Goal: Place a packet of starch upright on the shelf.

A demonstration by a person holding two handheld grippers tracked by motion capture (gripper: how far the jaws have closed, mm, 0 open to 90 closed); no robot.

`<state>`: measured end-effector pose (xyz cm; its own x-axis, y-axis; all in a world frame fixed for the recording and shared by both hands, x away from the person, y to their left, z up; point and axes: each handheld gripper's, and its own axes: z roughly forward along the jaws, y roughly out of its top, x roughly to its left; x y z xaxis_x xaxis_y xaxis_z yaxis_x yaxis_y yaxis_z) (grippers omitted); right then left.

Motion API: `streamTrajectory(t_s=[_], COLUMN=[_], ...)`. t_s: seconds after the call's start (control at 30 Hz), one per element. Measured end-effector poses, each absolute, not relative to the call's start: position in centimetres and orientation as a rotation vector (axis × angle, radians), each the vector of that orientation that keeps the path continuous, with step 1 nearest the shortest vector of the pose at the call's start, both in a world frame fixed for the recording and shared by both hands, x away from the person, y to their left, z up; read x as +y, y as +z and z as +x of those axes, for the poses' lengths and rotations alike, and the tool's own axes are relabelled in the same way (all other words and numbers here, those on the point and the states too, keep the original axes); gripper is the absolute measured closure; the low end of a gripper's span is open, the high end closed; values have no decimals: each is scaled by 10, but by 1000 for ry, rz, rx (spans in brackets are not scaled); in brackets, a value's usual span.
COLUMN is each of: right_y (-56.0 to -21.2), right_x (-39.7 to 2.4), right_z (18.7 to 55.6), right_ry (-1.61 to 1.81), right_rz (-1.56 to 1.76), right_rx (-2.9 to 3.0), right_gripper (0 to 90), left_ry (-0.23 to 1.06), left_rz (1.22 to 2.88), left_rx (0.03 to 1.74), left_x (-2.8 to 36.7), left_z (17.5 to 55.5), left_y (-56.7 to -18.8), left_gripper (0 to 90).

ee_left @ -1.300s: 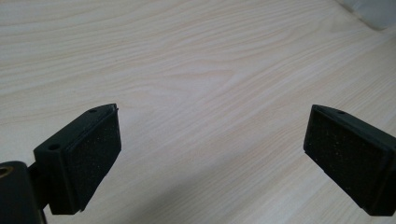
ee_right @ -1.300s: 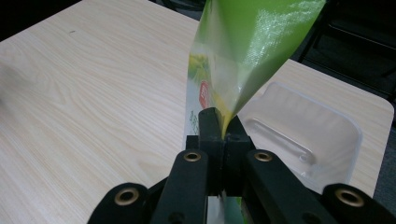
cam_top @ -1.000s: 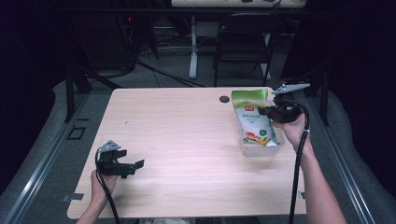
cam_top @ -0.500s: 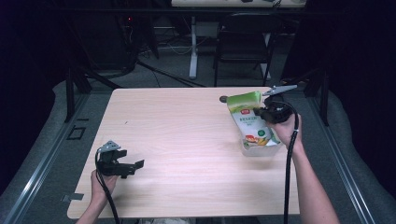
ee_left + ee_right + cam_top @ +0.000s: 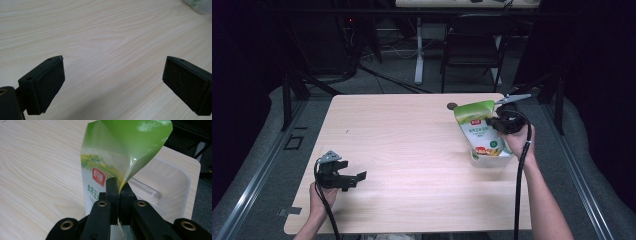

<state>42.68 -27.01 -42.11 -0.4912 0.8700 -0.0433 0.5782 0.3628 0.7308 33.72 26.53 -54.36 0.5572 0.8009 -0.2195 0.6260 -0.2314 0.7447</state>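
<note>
Behind the wooden table point(image 5: 412, 150) a chair point(image 5: 472, 50) stands; right hand-held gripper point(image 5: 119, 188) pinches green pouch point(image 5: 112, 157); left hand-held gripper point(image 5: 112, 80) gapes.

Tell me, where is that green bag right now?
In the high view the green bag is at the table's far right side, pinched by the right gripper, its lower end in a clear plastic container.

The pouch point(image 5: 110, 165) is bright green above, white below, with a red label and a printed field scene. The worktop point(image 5: 412, 145) is pale wood grain. Each hand-held gripper point(image 5: 343, 177) is black.
</note>
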Motion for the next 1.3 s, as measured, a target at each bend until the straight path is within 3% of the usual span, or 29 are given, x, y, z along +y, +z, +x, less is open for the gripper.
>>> streamTrajectory(t_s=[0.3,0.5,0.6,0.7,0.77,0.87,1.3], right_y=[-427,-428,-425,-420,-418,-418,-427], right_x=[-282,-284,-281,-279,-278,-278,-290], right_z=[424,423,421,418,416,413,406], right_ry=[908,938,924,917,903,887,934], right_rz=[1310,1326,1307,1290,1278,1277,1335], right_rx=[2201,2212,2205,2175,2173,2172,2096], right_gripper=[823,610,558,589,720,810,830], left_ry=[258,264,264,264,267,266,267], left_rz=[1955,1958,1959,1959,1962,1964,1962], left_rx=[1157,1153,1153,1155,1159,1160,1163], left_x=[264,264,264,264,265,265,265], left_z=[337,337,337,337,337,337,337], left_y=[-544,-544,-544,-544,-544,-544,-545], left_gripper=[42,48,51,52,56,59,62])
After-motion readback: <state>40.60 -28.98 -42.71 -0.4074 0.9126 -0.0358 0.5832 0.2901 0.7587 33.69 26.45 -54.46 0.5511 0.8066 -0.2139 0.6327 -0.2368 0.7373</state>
